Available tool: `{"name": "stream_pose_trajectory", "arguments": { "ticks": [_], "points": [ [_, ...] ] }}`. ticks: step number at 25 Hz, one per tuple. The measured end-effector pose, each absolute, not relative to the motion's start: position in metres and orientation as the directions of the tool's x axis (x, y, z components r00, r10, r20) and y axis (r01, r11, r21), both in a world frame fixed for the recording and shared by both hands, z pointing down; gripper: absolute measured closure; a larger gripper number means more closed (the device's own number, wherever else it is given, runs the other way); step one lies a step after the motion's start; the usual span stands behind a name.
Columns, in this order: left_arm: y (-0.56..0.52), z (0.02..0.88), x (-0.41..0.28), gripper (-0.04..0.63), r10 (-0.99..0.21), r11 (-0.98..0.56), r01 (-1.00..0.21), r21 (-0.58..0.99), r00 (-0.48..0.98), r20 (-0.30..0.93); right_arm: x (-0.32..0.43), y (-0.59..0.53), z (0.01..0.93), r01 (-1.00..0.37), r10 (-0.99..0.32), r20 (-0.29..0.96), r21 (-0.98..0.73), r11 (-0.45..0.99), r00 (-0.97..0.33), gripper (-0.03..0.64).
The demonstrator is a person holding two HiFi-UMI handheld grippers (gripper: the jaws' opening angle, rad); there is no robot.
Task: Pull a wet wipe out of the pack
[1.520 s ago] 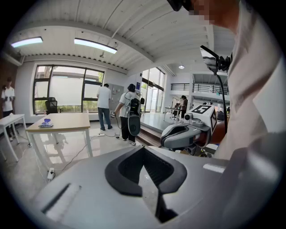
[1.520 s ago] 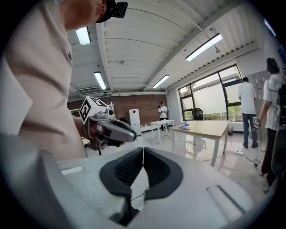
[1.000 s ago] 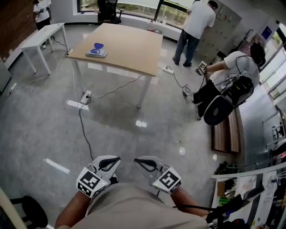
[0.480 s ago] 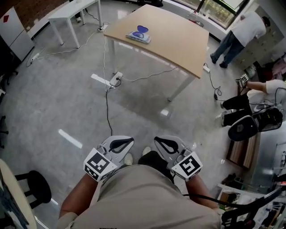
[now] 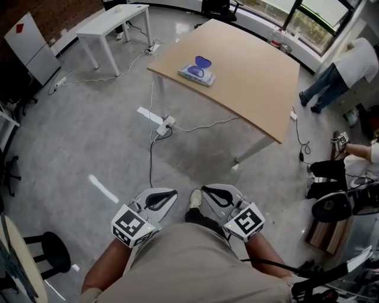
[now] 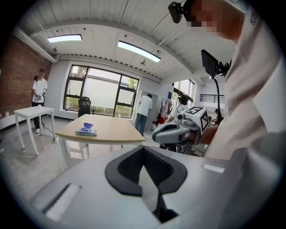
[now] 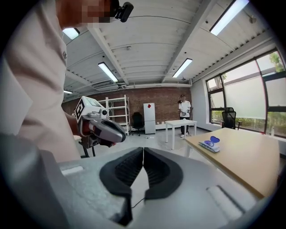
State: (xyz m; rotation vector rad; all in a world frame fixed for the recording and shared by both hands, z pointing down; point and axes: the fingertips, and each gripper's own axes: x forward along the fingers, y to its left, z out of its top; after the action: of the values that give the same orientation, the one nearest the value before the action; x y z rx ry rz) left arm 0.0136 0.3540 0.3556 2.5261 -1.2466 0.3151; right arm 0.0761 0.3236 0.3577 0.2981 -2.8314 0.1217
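Observation:
A pack of wet wipes (image 5: pixel 198 72) with its blue lid flipped up lies near the left edge of a wooden table (image 5: pixel 249 77). It also shows small in the left gripper view, pack (image 6: pixel 86 130), and in the right gripper view, pack (image 7: pixel 209 145). Both grippers are held close to my body, far from the table. My left gripper (image 5: pixel 166 193) is shut and holds nothing. My right gripper (image 5: pixel 204 190) is shut too, also with nothing in it. Each gripper appears in the other's view: right gripper (image 6: pixel 156 136), left gripper (image 7: pixel 123 138).
A power strip (image 5: pixel 166 125) and cables lie on the grey floor under the table. A white table (image 5: pixel 112 16) stands at the back left. Two people (image 5: pixel 337 77) are at the right, one seated on a bench. A black stool (image 5: pixel 50 255) is at my left.
The view has swung and come closer: the table with the pack now lies nearer and more to the right. Both grippers stay shut against my body.

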Motion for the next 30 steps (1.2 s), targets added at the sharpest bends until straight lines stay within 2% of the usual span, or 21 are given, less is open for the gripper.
{"name": "stream_pose_trajectory", "arguments": {
  "ticks": [7,13,19,30],
  "points": [
    [0.181,0.340,0.032,0.589,-0.747,-0.569,-0.814,0.120,0.572,0.338,0.092,0.161,0.358,-0.168,-0.145,0.298,-0.053,0.984,-0.944,0.611],
    [0.102,0.347,0.018,0.589,-0.755,-0.552,-0.823,0.133,0.561,0.340,0.077,0.086,0.382,-0.166,-0.127,0.318,-0.100,0.981,-0.940,0.611],
    [0.036,0.362,-0.033,0.589,-0.756,-0.558,-0.818,0.138,0.570,0.323,0.025,0.024,0.390,-0.169,-0.139,0.320,-0.067,0.983,-0.937,0.611],
    [-0.119,0.386,-0.178,0.589,-0.630,-0.707,-0.693,0.141,0.707,0.322,-0.111,-0.120,0.402,-0.365,-0.323,0.383,-0.040,0.930,-0.865,0.611]
  ]
}}
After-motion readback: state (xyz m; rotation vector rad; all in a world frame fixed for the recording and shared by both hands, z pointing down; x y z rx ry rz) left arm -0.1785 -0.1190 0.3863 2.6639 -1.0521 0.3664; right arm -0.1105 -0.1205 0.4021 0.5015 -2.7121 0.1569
